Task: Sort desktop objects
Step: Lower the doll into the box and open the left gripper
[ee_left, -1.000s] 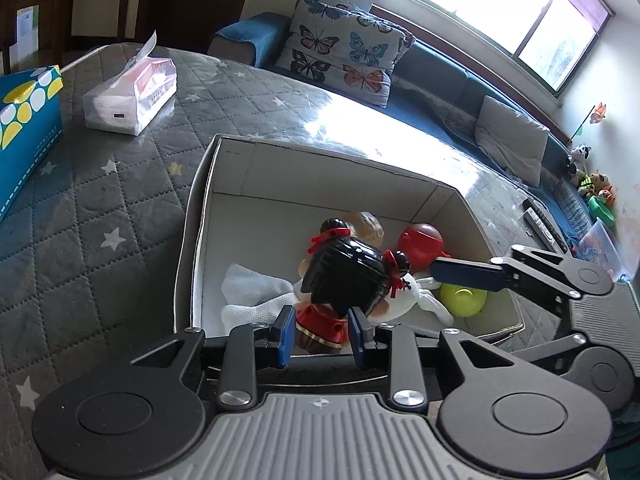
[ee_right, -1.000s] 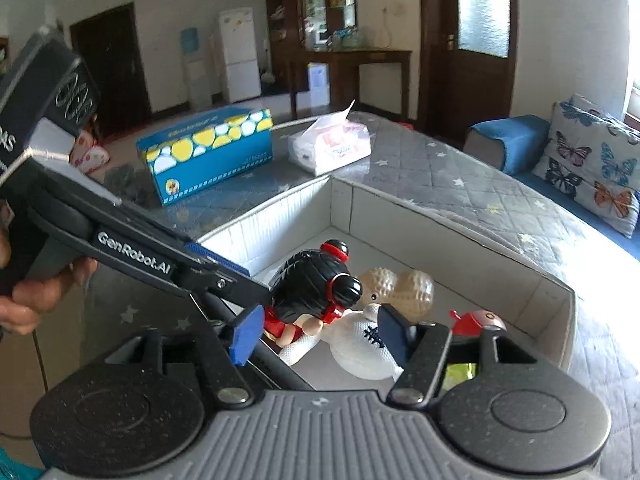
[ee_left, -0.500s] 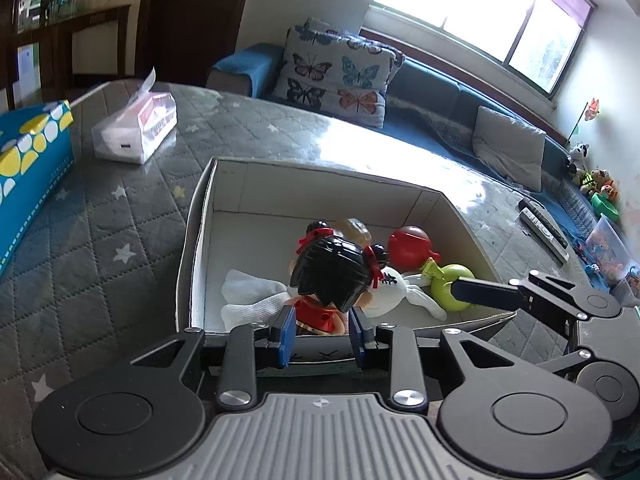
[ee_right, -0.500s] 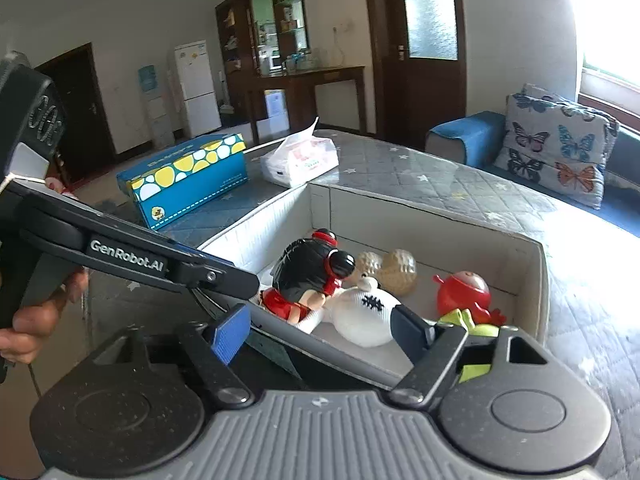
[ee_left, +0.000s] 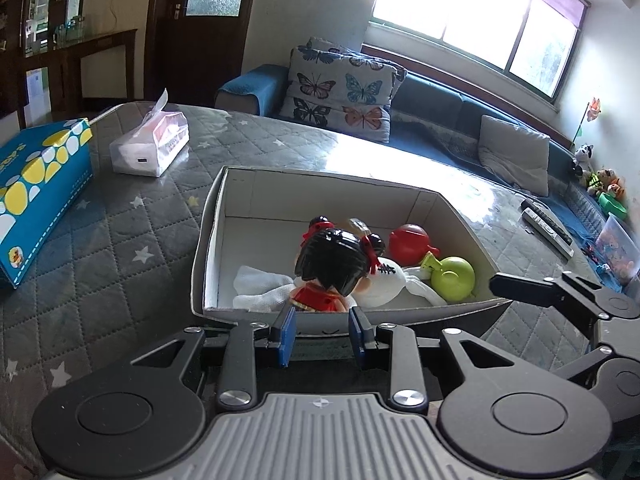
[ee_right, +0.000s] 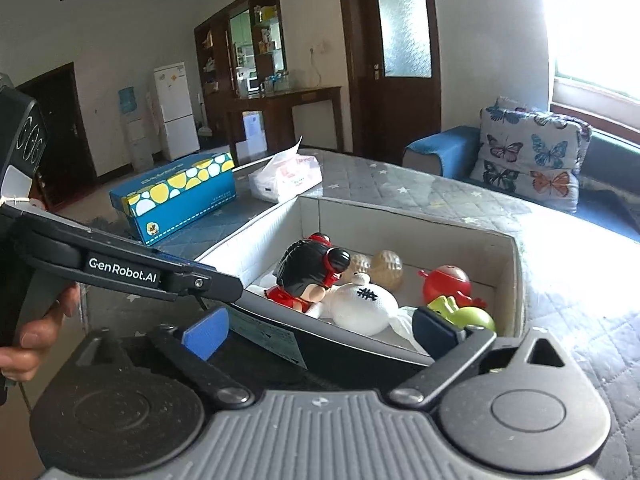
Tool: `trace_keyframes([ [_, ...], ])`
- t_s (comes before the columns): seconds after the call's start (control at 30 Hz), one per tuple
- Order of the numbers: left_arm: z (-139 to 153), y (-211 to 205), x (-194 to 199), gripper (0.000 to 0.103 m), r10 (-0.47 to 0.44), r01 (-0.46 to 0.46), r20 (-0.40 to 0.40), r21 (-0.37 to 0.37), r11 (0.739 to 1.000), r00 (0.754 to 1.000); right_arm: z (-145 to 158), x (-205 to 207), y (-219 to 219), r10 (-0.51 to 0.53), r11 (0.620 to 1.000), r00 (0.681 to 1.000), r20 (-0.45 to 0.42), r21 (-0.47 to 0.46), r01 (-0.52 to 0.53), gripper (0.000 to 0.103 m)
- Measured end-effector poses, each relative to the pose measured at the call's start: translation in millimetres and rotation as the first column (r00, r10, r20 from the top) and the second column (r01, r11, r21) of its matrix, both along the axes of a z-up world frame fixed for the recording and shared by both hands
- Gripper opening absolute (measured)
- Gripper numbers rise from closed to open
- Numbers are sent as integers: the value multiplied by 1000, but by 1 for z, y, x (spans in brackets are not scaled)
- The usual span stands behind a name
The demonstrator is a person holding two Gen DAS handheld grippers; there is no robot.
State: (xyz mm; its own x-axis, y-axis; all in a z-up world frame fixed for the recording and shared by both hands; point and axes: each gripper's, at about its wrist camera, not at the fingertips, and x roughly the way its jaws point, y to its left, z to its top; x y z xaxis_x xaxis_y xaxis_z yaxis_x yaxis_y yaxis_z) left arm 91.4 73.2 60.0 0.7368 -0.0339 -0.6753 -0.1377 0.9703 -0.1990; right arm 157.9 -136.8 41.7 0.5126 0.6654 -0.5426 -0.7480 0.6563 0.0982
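Both grippers hang outside the box's [ee_left: 432, 322] near wall with fingers released and empty, left gripper [ee_left: 322, 336] narrowly parted, right gripper [ee_right: 320, 330] wide, since the doll [ee_left: 332, 268] lies just beyond the fingers inside, apparently already sorted.

Daylight pours in thru the window [ee_left: 460, 20], blown out to white w/ no detail; strong glare on the quilted table [ee_left: 380, 152] near it; far room side dim, dark door [ee_left: 200, 28] in shadow; fisheye bends edges, corners vignetted black; centre sharp, slight softness at rims.
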Motion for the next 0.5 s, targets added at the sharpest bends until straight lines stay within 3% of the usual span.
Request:
trace_keyframes([
  [0.5, -6, -21, -29, 33, 20, -23, 23, 144, 989, 1000, -12, -28, -13, -114, 993, 993, -3, 33, 114, 103],
])
